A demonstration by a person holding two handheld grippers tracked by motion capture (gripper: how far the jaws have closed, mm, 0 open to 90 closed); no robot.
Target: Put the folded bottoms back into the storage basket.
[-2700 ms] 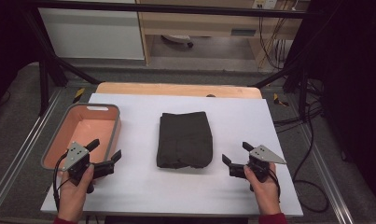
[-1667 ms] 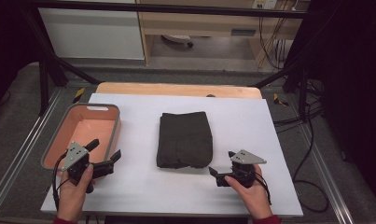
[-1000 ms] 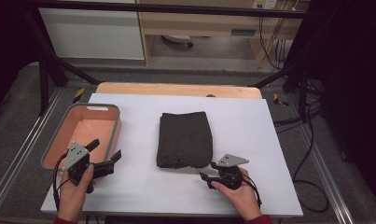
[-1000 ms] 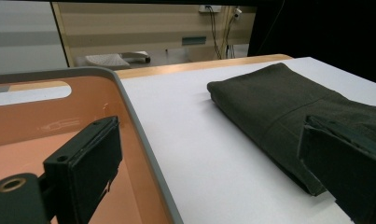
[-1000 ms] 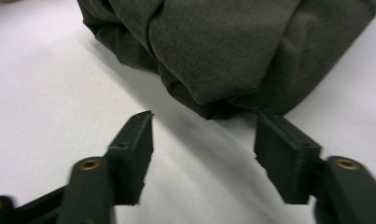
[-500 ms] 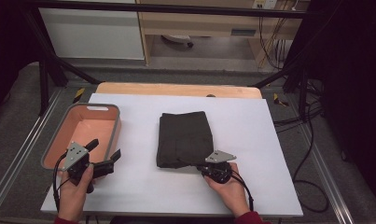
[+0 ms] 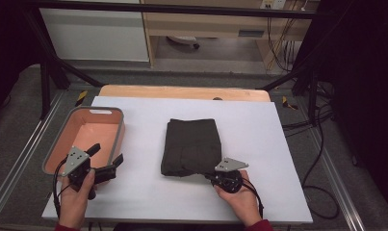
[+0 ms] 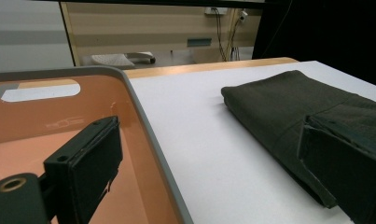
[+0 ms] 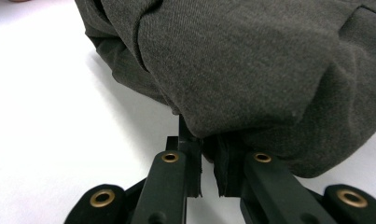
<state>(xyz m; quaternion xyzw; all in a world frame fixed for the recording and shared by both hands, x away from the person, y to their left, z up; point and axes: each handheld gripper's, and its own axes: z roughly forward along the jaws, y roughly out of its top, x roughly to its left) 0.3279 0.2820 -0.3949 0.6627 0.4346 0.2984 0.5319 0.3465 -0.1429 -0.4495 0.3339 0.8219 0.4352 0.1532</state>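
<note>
Folded dark cloth (image 7: 191, 146) sits mid-desk (image 7: 134, 202), right of the orange bin (image 7: 115, 139). Right claw (image 9: 208, 179) is at the cloth's near corner, jaws almost pressed together under the fold's edge; cannot tell whether any fabric is actually caught. Left claw (image 7: 106, 166) spread, parked at the bin's near-right corner, well apart from the cloth. To do this well: push deeper under the fold so all layers get pinched before lifting, otherwise only the bottom ply comes up and it unfolds.
</note>
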